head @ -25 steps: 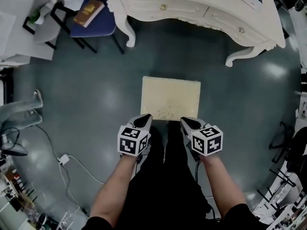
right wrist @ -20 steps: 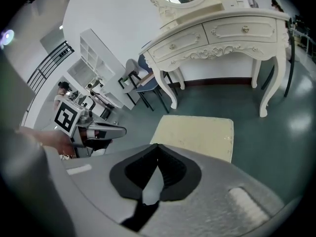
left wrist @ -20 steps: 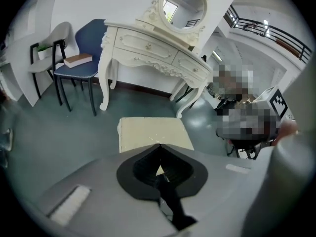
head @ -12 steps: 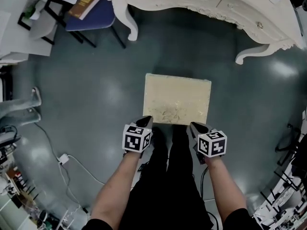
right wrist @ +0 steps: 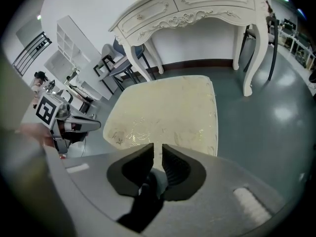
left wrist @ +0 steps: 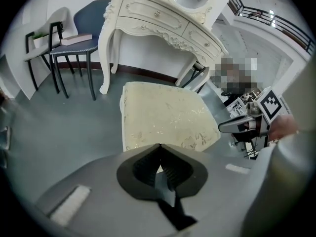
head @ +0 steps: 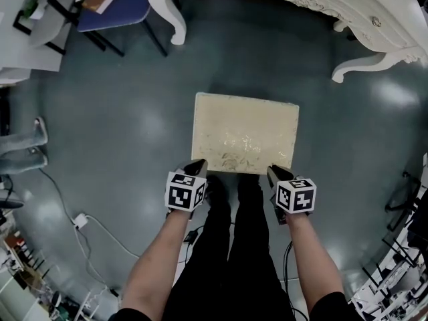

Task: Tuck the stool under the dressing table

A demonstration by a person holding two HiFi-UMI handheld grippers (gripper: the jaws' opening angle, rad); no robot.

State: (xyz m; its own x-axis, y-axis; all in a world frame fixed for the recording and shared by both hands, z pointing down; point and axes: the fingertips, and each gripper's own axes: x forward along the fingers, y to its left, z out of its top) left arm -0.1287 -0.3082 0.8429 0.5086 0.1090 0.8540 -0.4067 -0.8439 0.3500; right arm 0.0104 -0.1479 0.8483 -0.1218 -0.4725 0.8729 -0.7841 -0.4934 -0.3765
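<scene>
The dark floor (head: 120,112) lay broad around us. The white dressing desk (head: 384,29) stood along the far side, its knee space between the curved legs open towards us. The cream cushioned stool (head: 245,133) stood out on the floor, well apart from the desk and not yet under it. Its long axis ran left to right, roughly parallel to the desk front. The left claw (head: 194,168) was at the stool's near left corner, its jaws pressed together on nothing. The right claw (head: 276,172) was at the near right corner, its jaws a narrow slit apart and likewise empty. The stool lay straight ahead of both claws, neither one nearer. We judged that an even push away from us, bearing slightly right, would send it under.
</scene>
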